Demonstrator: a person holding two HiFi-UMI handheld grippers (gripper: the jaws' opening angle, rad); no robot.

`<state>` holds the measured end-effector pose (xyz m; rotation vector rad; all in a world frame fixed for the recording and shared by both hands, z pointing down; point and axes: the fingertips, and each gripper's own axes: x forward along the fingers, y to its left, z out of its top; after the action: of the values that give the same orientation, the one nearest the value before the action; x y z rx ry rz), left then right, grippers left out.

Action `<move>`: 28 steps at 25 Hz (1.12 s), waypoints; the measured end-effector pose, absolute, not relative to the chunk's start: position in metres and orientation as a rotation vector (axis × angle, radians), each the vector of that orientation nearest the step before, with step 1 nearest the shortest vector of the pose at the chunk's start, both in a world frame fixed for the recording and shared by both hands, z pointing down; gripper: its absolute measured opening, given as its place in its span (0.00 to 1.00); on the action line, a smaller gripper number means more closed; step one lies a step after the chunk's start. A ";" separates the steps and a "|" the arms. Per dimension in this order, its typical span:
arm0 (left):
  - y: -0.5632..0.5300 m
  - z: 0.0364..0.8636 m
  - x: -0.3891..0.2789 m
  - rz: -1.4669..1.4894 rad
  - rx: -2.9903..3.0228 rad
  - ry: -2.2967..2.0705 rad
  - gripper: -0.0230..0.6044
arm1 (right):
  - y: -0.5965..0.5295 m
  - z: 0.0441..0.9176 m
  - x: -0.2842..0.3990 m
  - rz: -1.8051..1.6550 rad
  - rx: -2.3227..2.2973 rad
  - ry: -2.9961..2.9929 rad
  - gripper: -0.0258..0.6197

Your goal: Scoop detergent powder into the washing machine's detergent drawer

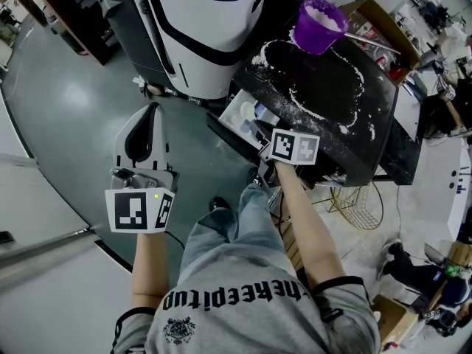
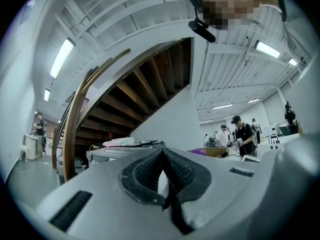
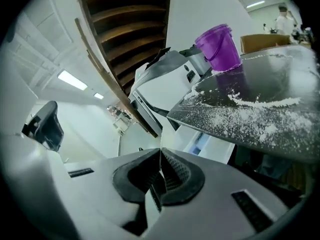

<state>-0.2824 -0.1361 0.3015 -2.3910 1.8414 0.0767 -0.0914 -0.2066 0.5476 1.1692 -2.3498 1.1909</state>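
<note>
The washing machine (image 1: 198, 35) fills the top of the head view and is cut off by the frame edge; only its white front and dark top show. Beside it stands the black table (image 1: 324, 87), with white powder (image 1: 346, 127) spilled on it in a rough ring and more scattered along the near edge. The underside of a wooden staircase (image 2: 135, 99) rises behind everything in both gripper views; far off to the right stand several people (image 2: 242, 134), too small to tell what they are doing.

The detergent drawer (image 1: 242, 113) is pulled out low on the machine, just under the table's corner; it is partly covered by that corner and by the right gripper's marker cube (image 1: 295, 146); white walls and a blue insert show, but whether any powder lies in its compartments cannot be made out. The purple bucket (image 1: 317, 24) stands at the table's far corner, white detergent powder (image 1: 318, 9) heaped in it; a cardboard box (image 1: 377, 22) sits just behind it. A gold wire basket (image 1: 361, 206) rests on the floor under the table's near side.

The right gripper (image 3: 160, 154) is near the drawer, below the table edge; its jaws are pressed together with nothing between them. The left gripper (image 2: 162, 153) is well apart from the drawer, out over the grey floor (image 1: 59, 102), tilted up; its jaws also meet, empty.
</note>
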 end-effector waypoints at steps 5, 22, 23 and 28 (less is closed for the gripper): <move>-0.136 0.305 -0.292 0.064 -2.378 1.876 0.04 | -0.213 0.559 -0.097 1.038 1.146 -2.288 0.05; -0.135 0.319 -0.323 0.039 -2.344 1.988 0.04 | -0.223 0.586 -0.113 0.327 1.002 -2.055 0.05; -0.136 0.320 -0.324 0.038 -2.345 1.990 0.04 | -0.223 0.587 -0.114 0.272 0.980 -2.040 0.05; -0.136 0.324 -0.326 0.038 -2.346 1.996 0.04 | -0.219 0.594 -0.119 0.008 0.881 -1.950 0.05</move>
<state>-0.3261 -0.1359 0.3236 -2.3462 1.9957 0.0383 -0.1186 -0.2190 0.5939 0.8807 -1.9497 0.0082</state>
